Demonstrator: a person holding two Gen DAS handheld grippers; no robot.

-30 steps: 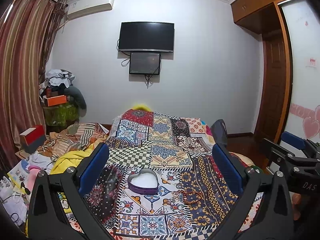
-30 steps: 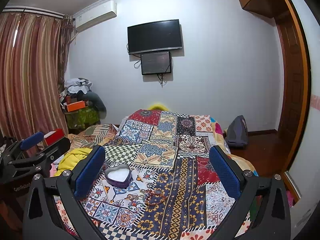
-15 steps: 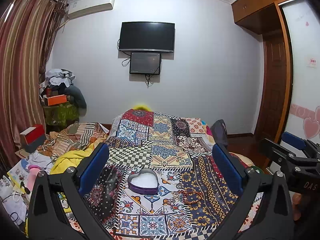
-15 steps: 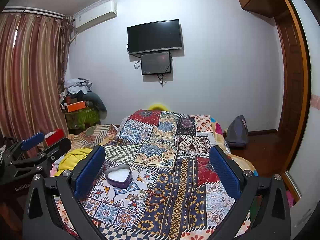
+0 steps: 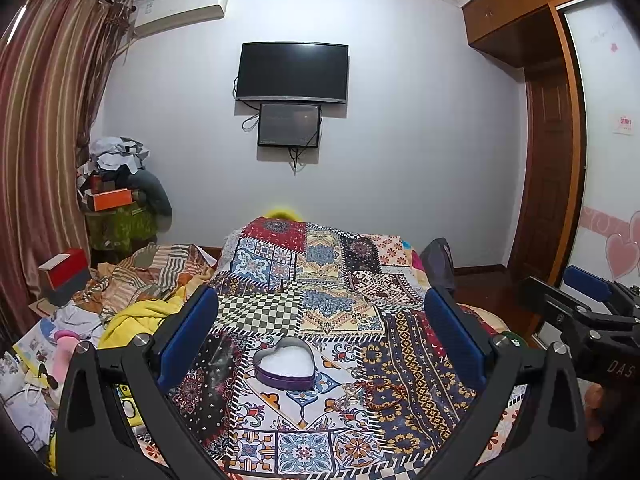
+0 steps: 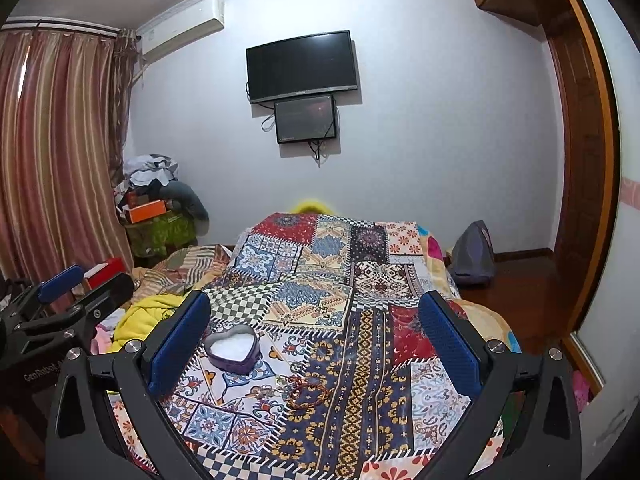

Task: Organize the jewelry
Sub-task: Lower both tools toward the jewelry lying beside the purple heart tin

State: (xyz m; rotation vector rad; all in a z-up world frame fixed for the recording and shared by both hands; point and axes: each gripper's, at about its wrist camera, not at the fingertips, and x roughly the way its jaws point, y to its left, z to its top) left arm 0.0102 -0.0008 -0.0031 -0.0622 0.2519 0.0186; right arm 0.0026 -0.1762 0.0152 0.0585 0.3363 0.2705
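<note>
Both grippers above the patchwork bed cover (image 5: 320, 312). Left gripper (image 5: 320, 336) and right gripper (image 6: 316, 336): fingers spread wide, holding nothing. Heart-shaped box (image 5: 285, 368), lid off, lies on the cover; beaded bracelets (image 5: 380, 394) lie at its 4 o'clock, near but apart.

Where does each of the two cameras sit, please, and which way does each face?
Left wrist: on the left claw, facing down the bed; right claw at its right edge.
Right wrist: on the right claw, facing likewise; left claw at its left edge.
Shared: heart-shaped box, beaded bracelet, patchwork blanket, television.
</note>
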